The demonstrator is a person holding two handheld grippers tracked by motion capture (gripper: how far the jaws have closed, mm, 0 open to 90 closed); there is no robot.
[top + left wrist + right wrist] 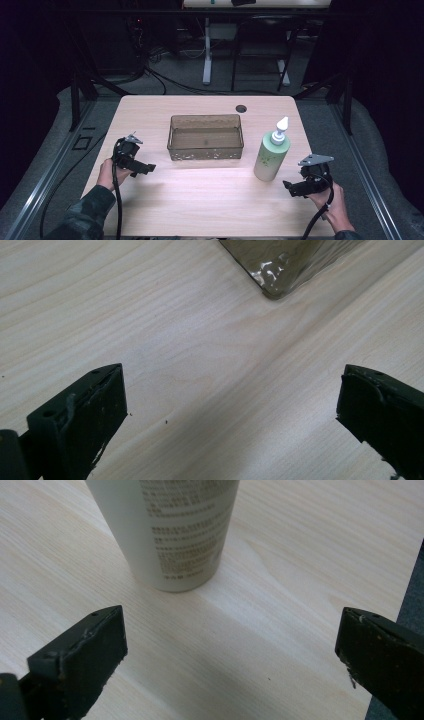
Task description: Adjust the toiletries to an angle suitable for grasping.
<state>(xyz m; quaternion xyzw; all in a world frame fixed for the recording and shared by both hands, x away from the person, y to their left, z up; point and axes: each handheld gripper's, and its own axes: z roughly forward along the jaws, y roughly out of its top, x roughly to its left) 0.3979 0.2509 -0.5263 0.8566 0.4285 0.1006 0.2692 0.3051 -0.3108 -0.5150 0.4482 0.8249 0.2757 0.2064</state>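
A pale green pump bottle (271,153) with a white nozzle stands upright on the wooden table (200,200), right of a clear brownish plastic bin (205,137) that looks empty. My right gripper (294,189) is held low near the bottom right, open, a short way from the bottle's base; the bottle's printed lower body (175,535) rises just beyond its jaws. My left gripper (145,169) hovers at the left, open with nothing between its jaws, pointing toward the bin, whose near corner (280,270) shows ahead of it.
A round cable hole (241,108) lies near the table's far edge. The right table edge (407,580) runs close beside my right gripper. Beyond the table stand a desk's legs and loose cables on the floor. Metal rails flank both sides.
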